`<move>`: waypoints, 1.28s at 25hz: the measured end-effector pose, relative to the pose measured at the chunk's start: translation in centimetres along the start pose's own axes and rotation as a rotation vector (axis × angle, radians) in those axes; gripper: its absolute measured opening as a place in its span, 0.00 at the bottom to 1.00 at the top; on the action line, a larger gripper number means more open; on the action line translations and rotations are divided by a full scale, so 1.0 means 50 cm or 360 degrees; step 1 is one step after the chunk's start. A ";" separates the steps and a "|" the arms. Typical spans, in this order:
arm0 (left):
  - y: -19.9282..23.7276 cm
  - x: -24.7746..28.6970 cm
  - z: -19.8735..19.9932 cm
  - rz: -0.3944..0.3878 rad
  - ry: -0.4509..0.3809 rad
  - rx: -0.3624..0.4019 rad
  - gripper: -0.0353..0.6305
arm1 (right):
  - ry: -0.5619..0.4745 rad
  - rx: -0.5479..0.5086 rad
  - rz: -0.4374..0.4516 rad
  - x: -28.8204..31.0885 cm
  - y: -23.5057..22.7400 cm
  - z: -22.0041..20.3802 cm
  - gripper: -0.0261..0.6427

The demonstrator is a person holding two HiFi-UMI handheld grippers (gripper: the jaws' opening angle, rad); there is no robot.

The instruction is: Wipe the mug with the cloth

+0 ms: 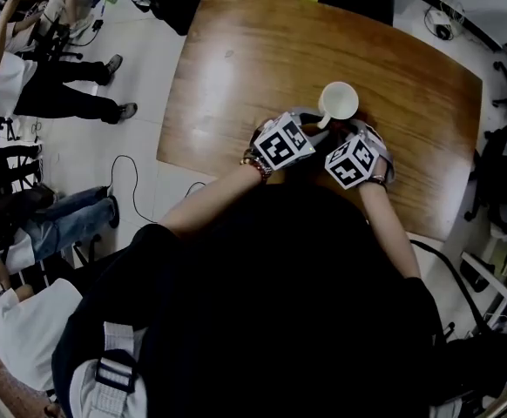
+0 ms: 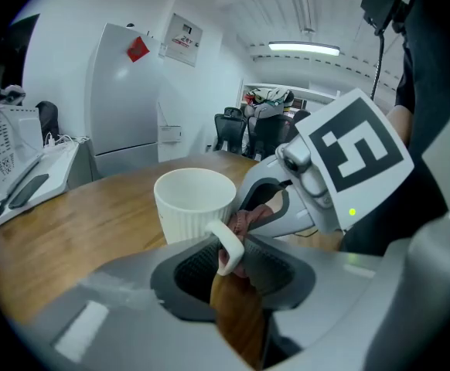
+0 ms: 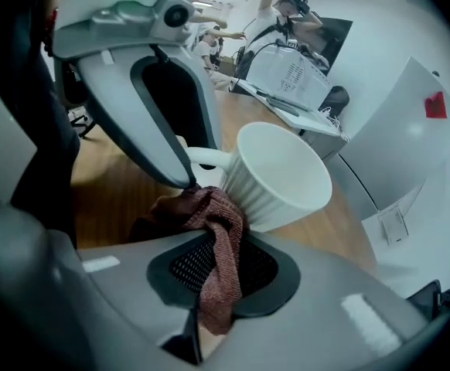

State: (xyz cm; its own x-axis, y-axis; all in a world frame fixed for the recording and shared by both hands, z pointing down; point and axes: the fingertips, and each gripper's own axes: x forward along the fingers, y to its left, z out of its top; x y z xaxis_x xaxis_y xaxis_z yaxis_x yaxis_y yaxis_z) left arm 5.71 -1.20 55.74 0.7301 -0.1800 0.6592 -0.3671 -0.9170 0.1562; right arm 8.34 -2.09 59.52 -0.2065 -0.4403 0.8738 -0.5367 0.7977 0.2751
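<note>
Because the mug (image 1: 338, 101) had to be kept steady and upright on the wooden table (image 1: 236, 68), its handle (image 2: 226, 244) was pinched by the left gripper (image 2: 231, 263), whose jaws were closed on it. The reddish cloth (image 3: 219, 238) was clamped between the jaws of the right gripper (image 3: 221, 265) and appeared to be pressed, bunched, against the ribbed wall just beside the handle, so that rubbing could be done there. Most of the wall was judged yet to be wiped.

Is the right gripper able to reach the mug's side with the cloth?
Probably yes: the right gripper presses the cloth against the mug, nothing between, while the left gripper holds its handle.
</note>
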 end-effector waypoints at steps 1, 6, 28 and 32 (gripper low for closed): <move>0.000 0.000 0.001 -0.0001 0.0001 -0.0001 0.20 | -0.0003 0.0019 0.0006 0.000 -0.002 -0.002 0.12; 0.004 -0.001 0.000 -0.0002 0.0012 0.0005 0.20 | -0.0106 0.0112 -0.0047 -0.050 -0.046 0.000 0.12; 0.066 -0.061 -0.035 0.0123 0.0029 0.0068 0.15 | -0.0055 0.0168 0.0106 -0.010 -0.057 -0.004 0.12; 0.058 -0.057 -0.030 0.0138 0.0037 0.0089 0.15 | -0.0163 0.0241 0.0035 -0.081 -0.110 0.007 0.12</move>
State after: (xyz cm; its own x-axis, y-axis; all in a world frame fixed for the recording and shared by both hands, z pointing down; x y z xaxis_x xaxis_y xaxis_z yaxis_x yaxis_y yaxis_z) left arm 1.69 -2.79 55.41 0.6833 -0.2516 0.6854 -0.3951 -0.9168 0.0573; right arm 11.83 -4.85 54.31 -0.2973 -0.4693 0.8315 -0.6467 0.7396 0.1862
